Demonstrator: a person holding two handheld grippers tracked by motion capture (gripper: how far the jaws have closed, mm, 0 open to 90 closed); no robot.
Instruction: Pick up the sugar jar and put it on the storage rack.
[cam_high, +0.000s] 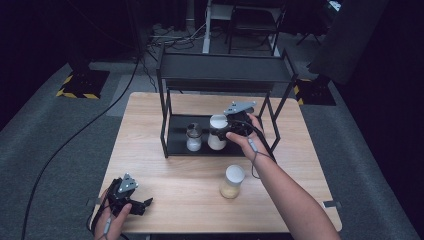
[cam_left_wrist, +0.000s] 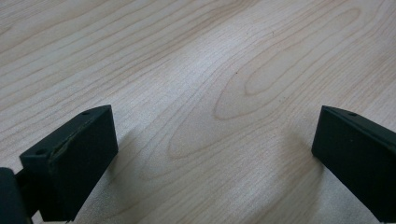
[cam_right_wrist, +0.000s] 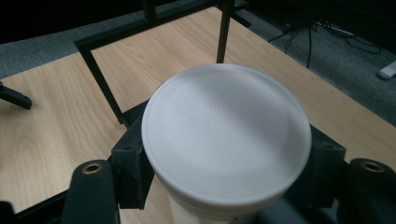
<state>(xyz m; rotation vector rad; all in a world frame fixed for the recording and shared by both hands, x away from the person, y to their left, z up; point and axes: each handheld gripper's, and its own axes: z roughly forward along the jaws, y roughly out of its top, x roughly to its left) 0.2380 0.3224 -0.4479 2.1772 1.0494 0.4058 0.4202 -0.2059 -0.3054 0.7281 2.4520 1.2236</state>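
Note:
My right gripper (cam_high: 229, 129) is shut on a white-lidded jar (cam_high: 217, 132) of white contents, held upright just over the lower shelf (cam_high: 177, 136) of a black metal rack (cam_high: 225, 75). In the right gripper view the jar's round white lid (cam_right_wrist: 224, 116) sits between the two black jaws of the right gripper (cam_right_wrist: 227, 161), which press on its sides. A smaller glass jar (cam_high: 194, 137) with white contents stands on the same shelf, just left of the held jar. My left gripper (cam_high: 142, 205) rests near the table's front left corner, open, with bare wood between its jaws (cam_left_wrist: 215, 144).
A third jar (cam_high: 232, 181) with a white lid and yellowish contents stands on the wooden table (cam_high: 165, 175) in front of the rack. The rack's upper shelf (cam_high: 225, 67) overhangs the lower one. Rack posts (cam_right_wrist: 224, 32) stand close beyond the held jar.

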